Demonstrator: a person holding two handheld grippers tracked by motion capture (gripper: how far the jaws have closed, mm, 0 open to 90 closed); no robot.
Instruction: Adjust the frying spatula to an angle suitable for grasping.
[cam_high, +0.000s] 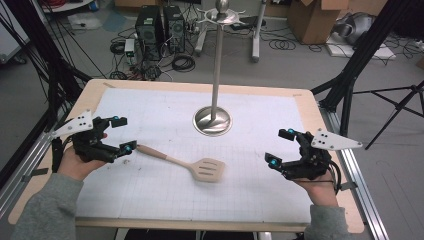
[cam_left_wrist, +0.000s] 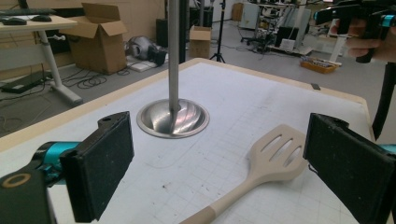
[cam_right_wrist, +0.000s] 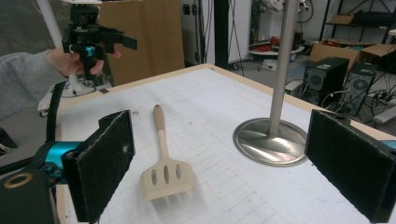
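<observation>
Both tongs (cam_high: 120, 134) (cam_high: 281, 146) released, felt-padded; smooth beige slotted spatula (cam_high: 200, 168) lies flat between them.

The left claw (cam_left_wrist: 219, 163) stands wide open above the counter (cam_left_wrist: 261, 98), nothing between its pads. A beige spatula (cam_left_wrist: 261, 163) lies ahead, slotted blade near the right pad, beside a metal stand (cam_left_wrist: 173, 116).

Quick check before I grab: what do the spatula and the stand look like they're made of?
The spatula looks like matte beige plastic or silicone, with a slightly darker handle that may be wood: no shine, soft edges on the slots. The stand looks like polished metal, probably steel: its domed base mirrors the pole and carries bright streaks.
</observation>
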